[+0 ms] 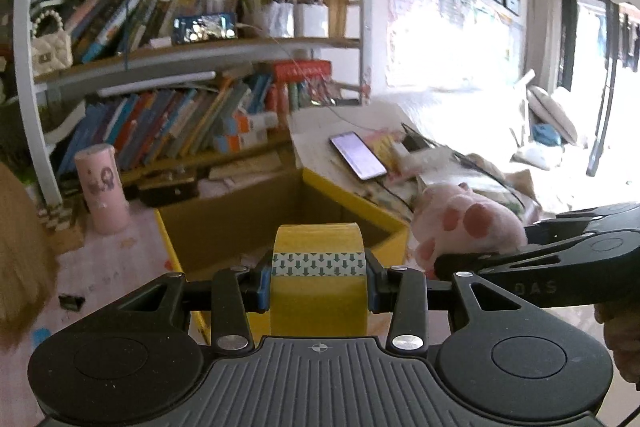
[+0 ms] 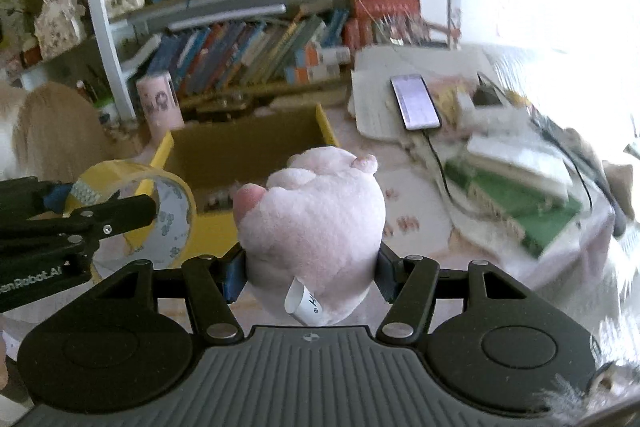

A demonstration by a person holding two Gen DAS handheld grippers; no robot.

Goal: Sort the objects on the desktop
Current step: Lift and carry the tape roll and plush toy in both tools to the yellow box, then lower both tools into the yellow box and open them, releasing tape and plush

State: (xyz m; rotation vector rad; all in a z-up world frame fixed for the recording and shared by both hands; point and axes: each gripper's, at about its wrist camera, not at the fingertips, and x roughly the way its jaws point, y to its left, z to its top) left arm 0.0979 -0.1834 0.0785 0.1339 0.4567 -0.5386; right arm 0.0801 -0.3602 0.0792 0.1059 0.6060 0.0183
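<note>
A yellow tape roll point(image 1: 319, 279) with a white band of green arrows is clamped edge-on in my left gripper point(image 1: 319, 277), held above the near rim of the open yellow-edged cardboard box point(image 1: 352, 201). My right gripper point(image 2: 310, 273) is shut on a pink plush paw point(image 2: 320, 223) with a white tag, also lifted in front of the cardboard box point(image 2: 248, 143). In the left wrist view the plush paw point(image 1: 468, 227) and right gripper point(image 1: 444, 263) sit just to the right. The right wrist view shows the tape roll point(image 2: 136, 211) and left gripper at its left edge.
Behind the box stands a pink cylinder point(image 1: 102, 189) and a bookshelf point(image 1: 180, 67) crammed with books. To the right lie a lit phone point(image 1: 358, 155) on papers, cables, and stacked books point(image 2: 516, 195). A furry tan shape point(image 1: 20, 259) fills the left edge.
</note>
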